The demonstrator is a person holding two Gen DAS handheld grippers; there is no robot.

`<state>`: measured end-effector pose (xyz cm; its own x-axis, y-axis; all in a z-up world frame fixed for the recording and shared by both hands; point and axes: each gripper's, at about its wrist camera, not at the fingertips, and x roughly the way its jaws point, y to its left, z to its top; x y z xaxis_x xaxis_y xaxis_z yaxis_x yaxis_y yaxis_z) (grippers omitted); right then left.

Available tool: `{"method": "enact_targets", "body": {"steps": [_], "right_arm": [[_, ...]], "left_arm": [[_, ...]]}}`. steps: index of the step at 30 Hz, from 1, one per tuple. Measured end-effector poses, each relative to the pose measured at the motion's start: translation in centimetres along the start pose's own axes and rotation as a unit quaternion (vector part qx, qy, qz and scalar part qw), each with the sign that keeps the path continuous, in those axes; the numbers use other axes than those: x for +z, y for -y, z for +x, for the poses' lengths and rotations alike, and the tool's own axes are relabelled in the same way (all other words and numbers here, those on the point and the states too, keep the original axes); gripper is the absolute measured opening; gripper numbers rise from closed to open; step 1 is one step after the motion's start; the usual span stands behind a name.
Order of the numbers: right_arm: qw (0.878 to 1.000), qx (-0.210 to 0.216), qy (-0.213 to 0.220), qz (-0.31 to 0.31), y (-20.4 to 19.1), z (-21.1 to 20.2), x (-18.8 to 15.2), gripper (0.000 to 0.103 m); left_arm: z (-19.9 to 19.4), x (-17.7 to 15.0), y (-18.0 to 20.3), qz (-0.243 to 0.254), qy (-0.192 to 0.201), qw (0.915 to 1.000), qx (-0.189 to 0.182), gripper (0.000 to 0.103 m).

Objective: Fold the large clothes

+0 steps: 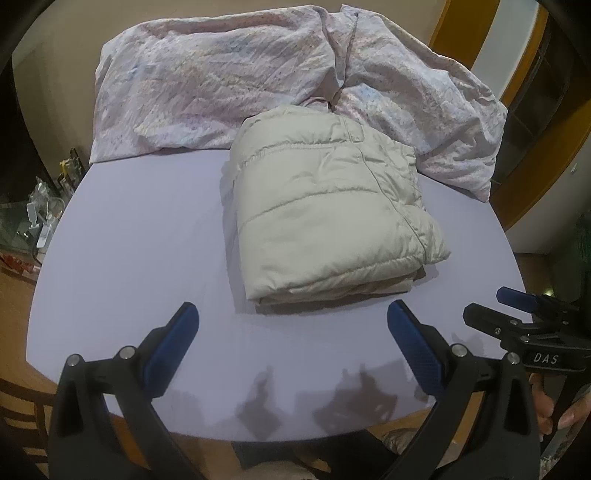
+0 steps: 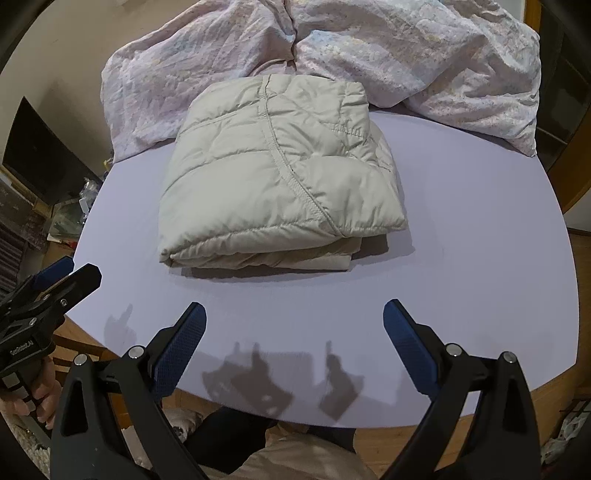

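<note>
A beige quilted puffer jacket [image 1: 325, 214] lies folded into a thick rectangular bundle on the lilac table [image 1: 147, 240]; it also shows in the right wrist view [image 2: 273, 173]. My left gripper [image 1: 291, 314] is open and empty, held above the table's near edge, short of the jacket. My right gripper [image 2: 293, 314] is open and empty, also near the front edge, a little back from the jacket. The right gripper shows at the right of the left wrist view [image 1: 517, 306], and the left gripper shows at the left of the right wrist view [image 2: 62, 273].
A crumpled pink-and-blue patterned blanket [image 1: 258, 74] is heaped along the far side of the table, touching the jacket's far end; it also shows in the right wrist view [image 2: 406, 48]. Clutter sits on a low shelf [image 1: 40, 206] at the left. A wooden frame [image 1: 461, 33] stands at the far right.
</note>
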<state>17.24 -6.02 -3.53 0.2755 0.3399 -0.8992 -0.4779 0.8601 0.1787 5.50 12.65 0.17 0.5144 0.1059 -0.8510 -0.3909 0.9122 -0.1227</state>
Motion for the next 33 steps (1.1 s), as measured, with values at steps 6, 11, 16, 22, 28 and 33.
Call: {"method": "enact_targets", "body": {"steps": [6,11,16,22,28,33], "right_arm": [[1.0,0.004,0.002,0.003,0.1,-0.9,-0.7,0.098],[1.0,0.011,0.0,0.004,0.2,-1.5,-1.3,0.098],[1.0,0.02,-0.002,0.015,0.6,-1.9,-1.9,0.098],[1.0,0.021,-0.008,0.018,0.8,-2.2,-2.6,0.098],[0.999,0.02,-0.015,0.031,1.4,-2.4,-3.4,0.098],[0.999,0.023,-0.009,0.042,1.9,-2.7,-3.7,0.098]], "left_arm": [[-0.5,-0.9,0.5,0.001,-0.005,1.0,-0.005,0.101],[-0.7,-1.5,0.7,-0.006,-0.01,0.9997,-0.019,0.101],[-1.0,-2.0,0.9,-0.015,-0.012,0.9991,-0.037,0.101],[-1.5,-2.4,1.7,-0.008,-0.011,0.999,-0.043,0.101],[-2.2,-3.0,2.3,-0.002,-0.008,0.999,-0.045,0.101],[-2.6,-3.4,2.8,0.007,-0.008,0.9988,-0.047,0.101]]}}
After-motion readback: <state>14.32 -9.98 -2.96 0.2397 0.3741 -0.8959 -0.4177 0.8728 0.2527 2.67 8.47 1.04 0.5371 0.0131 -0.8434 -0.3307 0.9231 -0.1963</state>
